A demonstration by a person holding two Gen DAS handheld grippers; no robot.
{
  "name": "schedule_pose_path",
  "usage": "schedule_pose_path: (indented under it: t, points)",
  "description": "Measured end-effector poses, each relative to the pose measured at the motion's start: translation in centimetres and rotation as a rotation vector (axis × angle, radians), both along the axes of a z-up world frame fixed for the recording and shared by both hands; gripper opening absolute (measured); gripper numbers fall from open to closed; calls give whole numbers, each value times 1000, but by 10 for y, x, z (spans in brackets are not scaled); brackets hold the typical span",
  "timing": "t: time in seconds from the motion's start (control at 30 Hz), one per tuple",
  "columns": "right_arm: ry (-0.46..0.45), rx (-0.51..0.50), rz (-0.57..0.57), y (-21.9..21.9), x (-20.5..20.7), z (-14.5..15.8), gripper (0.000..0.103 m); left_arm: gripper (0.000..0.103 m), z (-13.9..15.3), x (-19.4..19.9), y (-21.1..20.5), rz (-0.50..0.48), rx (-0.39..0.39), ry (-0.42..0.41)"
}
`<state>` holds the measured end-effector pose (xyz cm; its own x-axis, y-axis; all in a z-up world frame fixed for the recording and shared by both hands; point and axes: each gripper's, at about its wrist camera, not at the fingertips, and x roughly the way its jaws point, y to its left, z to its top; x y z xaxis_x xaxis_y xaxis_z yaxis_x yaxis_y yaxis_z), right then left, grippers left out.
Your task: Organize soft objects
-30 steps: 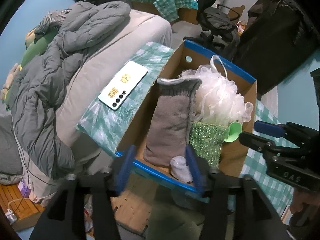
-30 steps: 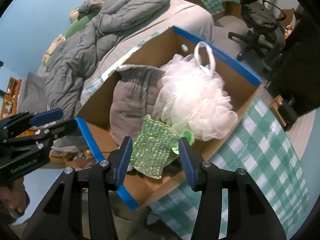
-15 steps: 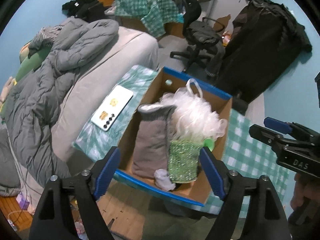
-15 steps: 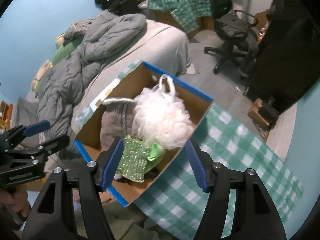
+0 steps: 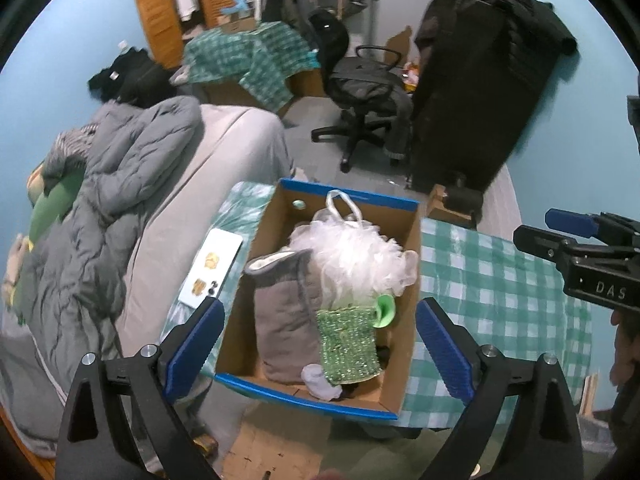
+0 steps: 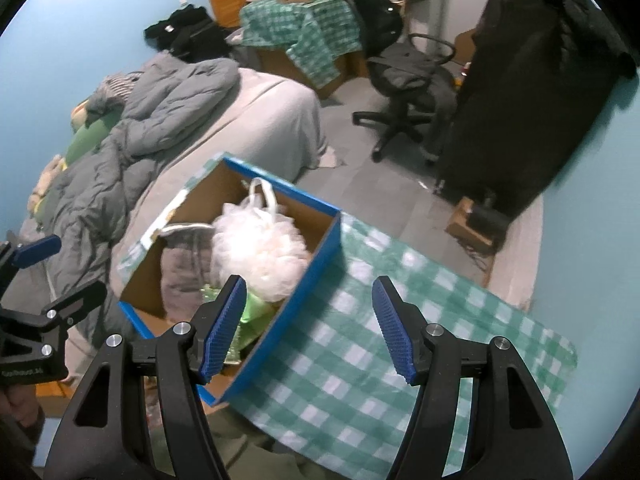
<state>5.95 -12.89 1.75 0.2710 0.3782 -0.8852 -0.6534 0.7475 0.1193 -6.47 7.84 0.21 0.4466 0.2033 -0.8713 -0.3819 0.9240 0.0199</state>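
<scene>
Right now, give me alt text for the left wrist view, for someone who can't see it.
An open cardboard box with blue rim sits on a green checked cloth, holding a grey knitted fabric piece, a white mesh bath pouf and a glittery green scrubber. The left gripper, empty, is opening above it. A white phone lies beside the box.

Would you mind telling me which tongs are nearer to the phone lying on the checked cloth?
Left. The left tongs hang above the box beside the phone; the right tongs hover over the box's opposite side.
</scene>
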Motion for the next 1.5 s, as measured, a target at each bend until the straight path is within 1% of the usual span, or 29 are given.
schedule_pose_path:
  t: [0.1, 0.17, 0.37, 0.47, 0.93, 1.33, 1.5]
  points:
    - [5, 6, -37, -14, 1, 2, 65, 98, 3, 3, -9, -24, 5, -9]
    - [4, 9, -60, -22, 0, 4, 65, 102, 6, 4, -13, -34, 1, -15]
    - [6, 10, -109, -39, 0, 5, 65, 102, 11, 8, -22, -55, 19, -27]
    - [5, 13, -126, -44, -1, 6, 65, 102, 12, 9, -24, -57, 13, -32]
    - [-2, 20, -135, -53, 1, 11, 65, 102, 8, 12, -31, -53, -7, -21]
    - [0, 22, -136, -52, -1, 11, 65, 102, 5, 9, -30, -36, -10, -10]
    - [3, 21, -118, -48, -3, 14, 65, 102, 4, 8, -27, -24, -28, -4]
